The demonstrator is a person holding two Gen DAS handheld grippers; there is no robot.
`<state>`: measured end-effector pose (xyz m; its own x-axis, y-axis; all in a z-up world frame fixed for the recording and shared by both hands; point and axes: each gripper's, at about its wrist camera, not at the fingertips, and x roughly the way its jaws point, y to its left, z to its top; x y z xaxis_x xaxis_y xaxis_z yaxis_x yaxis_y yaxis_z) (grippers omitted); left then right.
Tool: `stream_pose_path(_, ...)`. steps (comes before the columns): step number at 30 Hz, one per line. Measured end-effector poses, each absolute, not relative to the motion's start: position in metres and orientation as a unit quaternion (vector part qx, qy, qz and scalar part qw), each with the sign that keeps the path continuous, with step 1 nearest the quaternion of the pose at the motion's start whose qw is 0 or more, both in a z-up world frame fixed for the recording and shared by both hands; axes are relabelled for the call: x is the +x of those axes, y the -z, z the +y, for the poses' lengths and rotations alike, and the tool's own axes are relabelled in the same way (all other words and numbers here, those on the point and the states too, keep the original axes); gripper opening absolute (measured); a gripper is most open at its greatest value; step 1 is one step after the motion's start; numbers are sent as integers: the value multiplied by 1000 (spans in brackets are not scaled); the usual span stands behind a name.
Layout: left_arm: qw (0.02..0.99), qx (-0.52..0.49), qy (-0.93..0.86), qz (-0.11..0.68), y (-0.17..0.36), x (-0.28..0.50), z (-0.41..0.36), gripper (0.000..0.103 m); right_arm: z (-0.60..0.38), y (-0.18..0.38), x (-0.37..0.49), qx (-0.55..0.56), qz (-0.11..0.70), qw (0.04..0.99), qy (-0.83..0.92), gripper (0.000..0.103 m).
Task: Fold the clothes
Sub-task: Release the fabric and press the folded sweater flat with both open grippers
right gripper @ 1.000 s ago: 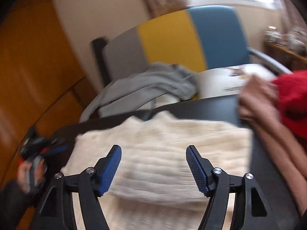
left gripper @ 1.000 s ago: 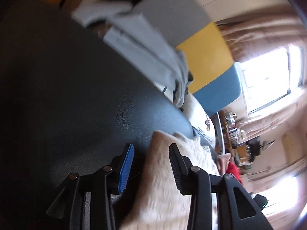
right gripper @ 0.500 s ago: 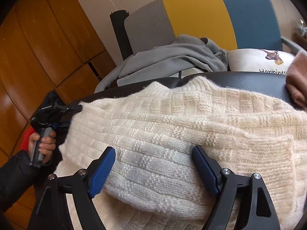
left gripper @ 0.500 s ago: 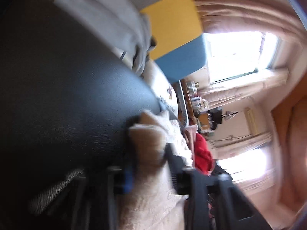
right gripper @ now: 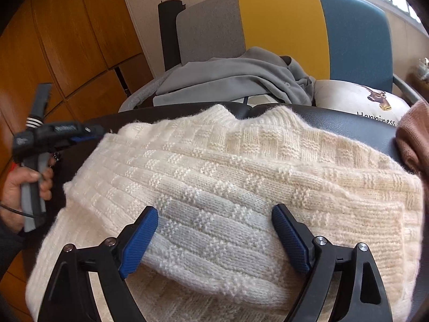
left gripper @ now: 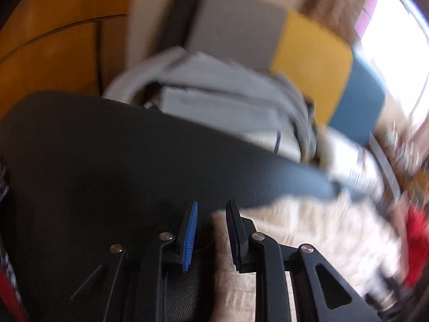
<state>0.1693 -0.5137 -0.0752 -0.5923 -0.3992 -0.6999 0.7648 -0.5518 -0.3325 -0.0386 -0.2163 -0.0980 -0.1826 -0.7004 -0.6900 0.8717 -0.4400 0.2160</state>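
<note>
Left gripper (left gripper: pixel 210 234): opening, narrow, nothing gripped | right gripper (right gripper: pixel 215 237): opening wide, straddling cream sweater (right gripper: pixel 241 166)

Sweater (right gripper: pixel 241 177) on table (left gripper: pixel 107 161), chair (right gripper: pixel 281 26) behind w/ hoodie (right gripper: pixel 236 80).

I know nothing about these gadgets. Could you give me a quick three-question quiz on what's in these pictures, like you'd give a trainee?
1. True or false: the cream sweater lies on a black surface.
2. Which garment lies on the chair? A) red B) grey C) cream
3. Fill in: the right gripper has its jaws spread ____ over the sweater's fold.

Key: 1 true. 2 B, the grey garment. 3 wide, and opening further.
</note>
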Motion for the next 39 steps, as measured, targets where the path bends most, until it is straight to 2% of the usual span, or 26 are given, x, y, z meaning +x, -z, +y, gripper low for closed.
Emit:
stream_pose_path(2, 324, 267, 845, 332, 69, 191, -498, 22, -216, 98, -39, 377, 111, 518, 760, 88)
stream_pose_path(6, 253, 290, 884, 267, 73, 207, -439, 22, -215, 99, -41, 378, 107, 513, 763, 88)
stream_pose_path(8, 259, 343, 879, 205, 90, 193, -416, 24, -216, 99, -42, 379, 107, 505, 768, 88)
stream_pose_path(10, 278, 371, 867, 184, 114, 184, -411, 26, -217, 100, -42, 380, 110, 498, 772, 88)
stream_pose_path(14, 298, 355, 852, 244, 119, 189, -426, 26, -221, 101, -37, 375, 120, 492, 777, 88)
stream_pose_path(18, 313, 363, 854, 201, 119, 182, -416, 26, -228, 102, -35, 373, 136, 488, 778, 92)
stream_pose_path(21, 316, 372, 851, 193, 117, 181, -421, 27, -234, 103, -31, 372, 152, 487, 775, 98)
stream_pose_path(25, 330, 388, 836, 202, 101, 172, -423, 26, -230, 97, -28, 377, 154, 488, 772, 98)
stream_pose_path(28, 321, 367, 852, 191, 83, 173, -408, 26, -207, 79, -26, 387, 125, 493, 769, 98)
stream_pose_path(30, 308, 359, 863, 176, 73, 170, -397, 26, -187, 68, -24, 383, 93, 499, 771, 102)
stream_pose_path(34, 281, 359, 879, 138, 63, 140, -385, 28, -167, 65, -33, 397, 73, 481, 778, 103)
stream_pose_path(39, 281, 412, 855, 146, 96, 94, -407, 28, -176, 84, -67, 419, 95, 432, 793, 103)
